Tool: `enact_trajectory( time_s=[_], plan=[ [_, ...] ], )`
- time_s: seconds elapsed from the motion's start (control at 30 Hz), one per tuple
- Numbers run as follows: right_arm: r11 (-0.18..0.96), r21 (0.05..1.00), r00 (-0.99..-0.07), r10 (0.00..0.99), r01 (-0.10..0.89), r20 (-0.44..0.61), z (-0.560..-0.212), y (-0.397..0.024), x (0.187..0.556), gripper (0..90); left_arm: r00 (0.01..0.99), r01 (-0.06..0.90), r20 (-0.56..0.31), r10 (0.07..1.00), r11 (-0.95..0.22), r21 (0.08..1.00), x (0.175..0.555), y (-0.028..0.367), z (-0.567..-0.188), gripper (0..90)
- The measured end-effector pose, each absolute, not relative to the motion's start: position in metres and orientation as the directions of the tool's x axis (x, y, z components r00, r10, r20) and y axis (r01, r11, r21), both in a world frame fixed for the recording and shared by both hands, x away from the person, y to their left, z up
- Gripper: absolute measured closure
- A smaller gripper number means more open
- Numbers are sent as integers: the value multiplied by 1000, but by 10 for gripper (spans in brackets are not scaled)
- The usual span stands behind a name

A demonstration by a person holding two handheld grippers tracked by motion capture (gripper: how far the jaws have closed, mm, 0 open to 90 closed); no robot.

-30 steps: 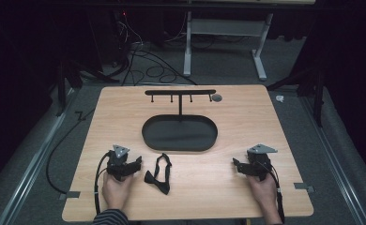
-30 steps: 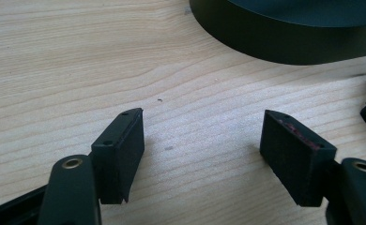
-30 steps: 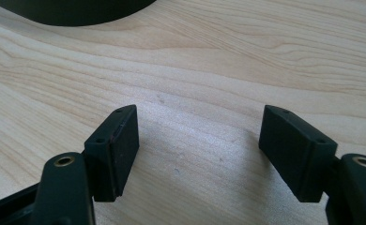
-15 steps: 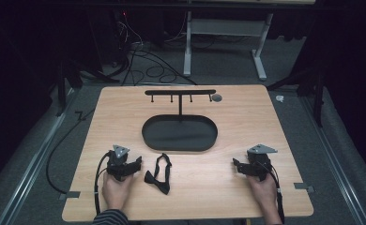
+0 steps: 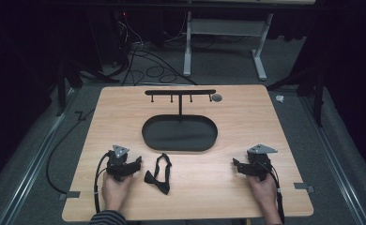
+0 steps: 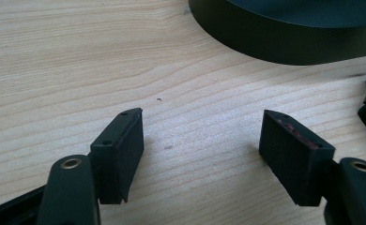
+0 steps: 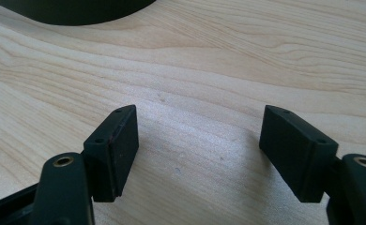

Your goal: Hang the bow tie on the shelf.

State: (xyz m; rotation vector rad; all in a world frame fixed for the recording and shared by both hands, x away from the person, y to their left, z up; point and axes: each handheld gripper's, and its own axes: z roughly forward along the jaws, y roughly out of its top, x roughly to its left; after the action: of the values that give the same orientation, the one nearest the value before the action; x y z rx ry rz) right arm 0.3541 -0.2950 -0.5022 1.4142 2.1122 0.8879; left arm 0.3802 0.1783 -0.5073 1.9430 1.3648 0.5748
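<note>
Low in the high view, on the near part of the wooden table (image 5: 284, 122), the two grippers rest apart from each other, each held from below by a hand. At lower left of the frame sits the left gripper (image 5: 138, 163), its jaws pointing toward the frame's centre; at lower right sits the right gripper (image 5: 236, 165), its jaws pointing back toward the left one. Between them, just beside the left gripper and well apart from the right, a black bow tie (image 5: 158, 176) lies flat on the wood, its bow nearest the bottom edge and its strap looping up toward the tray. It is not touched by either gripper.

Above the bow tie, in the middle of the frame, lies a black oval tray (image 5: 155, 136). From its far side a thin post rises to a black hanger bar (image 5: 180, 92) with small hooks hanging under it. A small round grey object (image 5: 216, 97) sits on the table by the bar's right end.

Seen in the left gripper view, the left gripper's (image 6: 200, 145) jaws stand wide apart over bare wood with nothing between them; the tray's rim (image 6: 284, 47) curves across the upper right. Seen in the right gripper view, the right gripper's (image 7: 197, 140) jaws are likewise spread wide and empty, with the tray's edge (image 7: 73, 14) at the upper left.
</note>
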Motion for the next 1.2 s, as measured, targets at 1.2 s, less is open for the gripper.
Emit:
enact_trajectory(
  time_s=[1.2],
  plan=[
    [282,720,-390,921,634,-17,-502,-295,354,294,495,616,-138,858,-235,752,364,164,-479,405]
  ],
)
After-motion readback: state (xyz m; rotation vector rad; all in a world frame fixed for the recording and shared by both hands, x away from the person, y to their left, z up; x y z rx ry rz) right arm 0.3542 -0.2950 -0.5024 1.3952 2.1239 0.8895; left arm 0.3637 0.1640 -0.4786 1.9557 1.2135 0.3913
